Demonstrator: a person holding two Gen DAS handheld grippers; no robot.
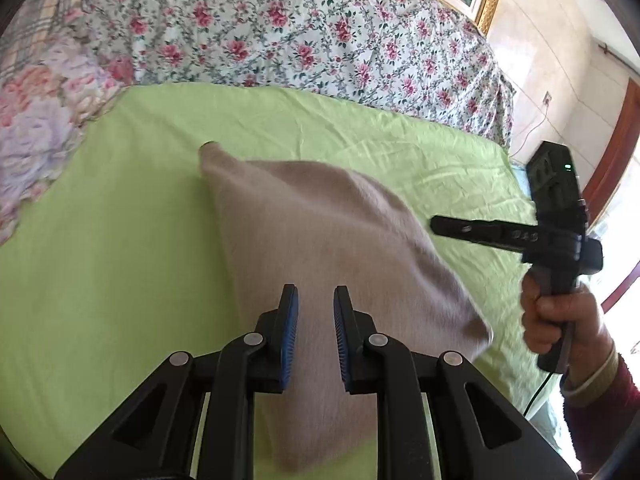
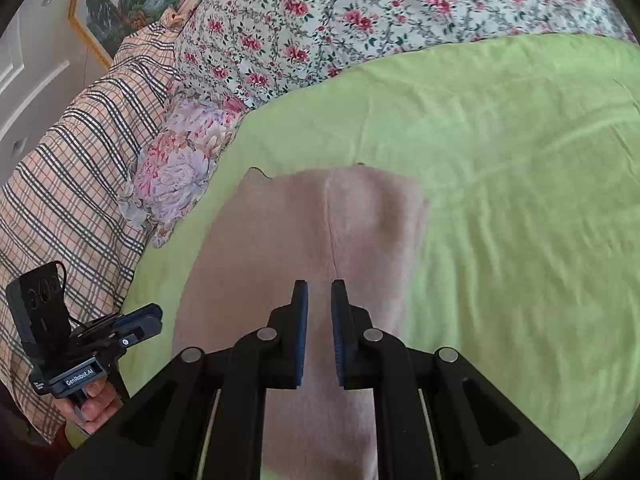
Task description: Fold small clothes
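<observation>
The left claw is seen with its blue pads a little apart and nothing pinched between them; the beige garment just lies beyond and below the gap. Same story for the right claw: pads standing narrowly apart, no cloth caught, only beige fabric visible through the slot. So neither claw can be called gripping right now, and that's where trouble could be expected. If the next fold is attempted with jaws this narrow, only a thin top layer might get nipped, or the fuzzy knit might be pushed along the sheet rather than picked up, and whatever fold is already there would be dragged out of square. A one-sided grab would probably skew it too, since the far corner in the left view is already poking up into a point. The garment is lying on the green sheet of the bed, close in front of both claws, well short of the floral quilt and the plaid pillow. Its long axis is seen running away from the claws toward the quilt, with a seam down the middle in the right view; the narrower far end is pointed at the head of the bed. Which end is waist or hem can't be told.
</observation>
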